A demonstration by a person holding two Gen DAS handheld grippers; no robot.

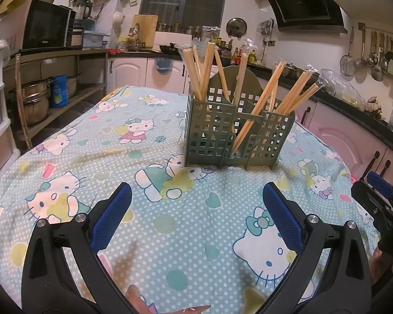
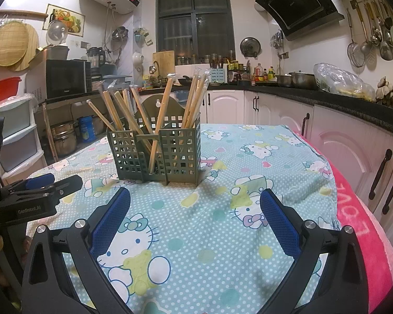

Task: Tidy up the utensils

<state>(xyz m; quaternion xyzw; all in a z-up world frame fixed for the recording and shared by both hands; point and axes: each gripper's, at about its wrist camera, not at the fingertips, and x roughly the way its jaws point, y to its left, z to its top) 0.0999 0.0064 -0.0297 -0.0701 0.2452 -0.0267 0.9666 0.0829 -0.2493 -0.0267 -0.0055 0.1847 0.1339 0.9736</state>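
One green perforated plastic utensil caddy (image 1: 238, 128), three compartments, stands mid-worktop on the cartoon-cat cloth (image 1: 170, 225), holding roughly a dozen wrapped wooden chopsticks (image 1: 259, 102). Left gripper (image 1: 196, 206) and right gripper (image 2: 195, 206) hover before it, jaws spread, empty.

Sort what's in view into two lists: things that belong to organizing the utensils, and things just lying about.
Job:
green holder on the table
wrapped chopsticks standing in its compartments
left tool, open, empty
right tool, open, empty

Lying about:
Hello Kitty tablecloth
microwave
hanging ladles
pink towel
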